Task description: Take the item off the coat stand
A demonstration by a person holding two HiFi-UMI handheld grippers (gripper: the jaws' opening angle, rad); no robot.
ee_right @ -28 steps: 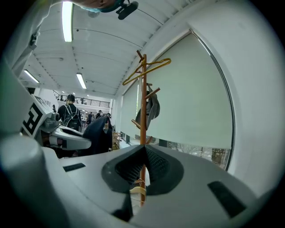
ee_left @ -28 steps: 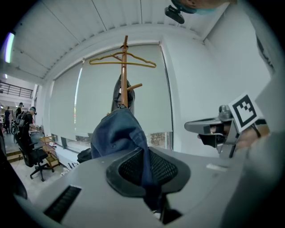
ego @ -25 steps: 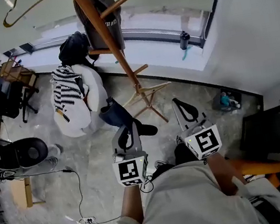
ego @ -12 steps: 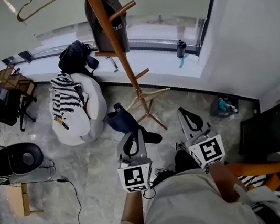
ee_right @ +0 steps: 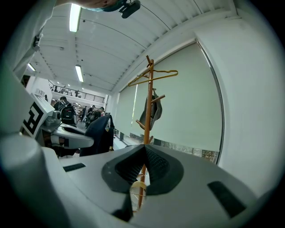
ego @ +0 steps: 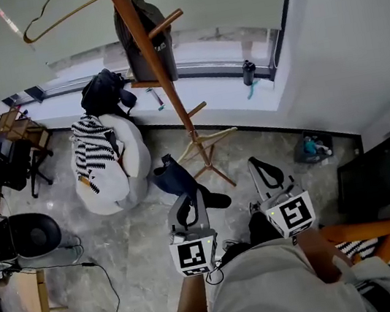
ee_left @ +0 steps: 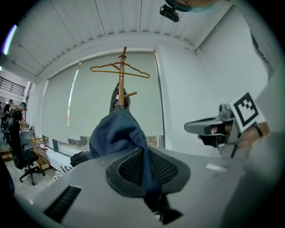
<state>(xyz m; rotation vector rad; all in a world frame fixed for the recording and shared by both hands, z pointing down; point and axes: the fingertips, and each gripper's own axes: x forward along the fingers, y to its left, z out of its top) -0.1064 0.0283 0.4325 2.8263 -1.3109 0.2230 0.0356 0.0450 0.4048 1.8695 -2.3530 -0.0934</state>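
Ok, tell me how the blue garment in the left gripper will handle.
Probably floppy: the blue garment bunches in soft folds at the left gripper. Likely light, since one pinch holds it. Its loose end may swing.

Grey marbled floor (ego: 136, 246) meets a long white sill (ego: 223, 102) under a wide window with its pale blind (ego: 217, 0) drawn, a white beanbag (ego: 133, 151) and black office chair (ego: 27, 235) standing at left.

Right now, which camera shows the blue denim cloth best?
Left gripper view: the blue denim cloth sits big, pinched in the left tool. Head view shows it small; right gripper view, dark at its left.
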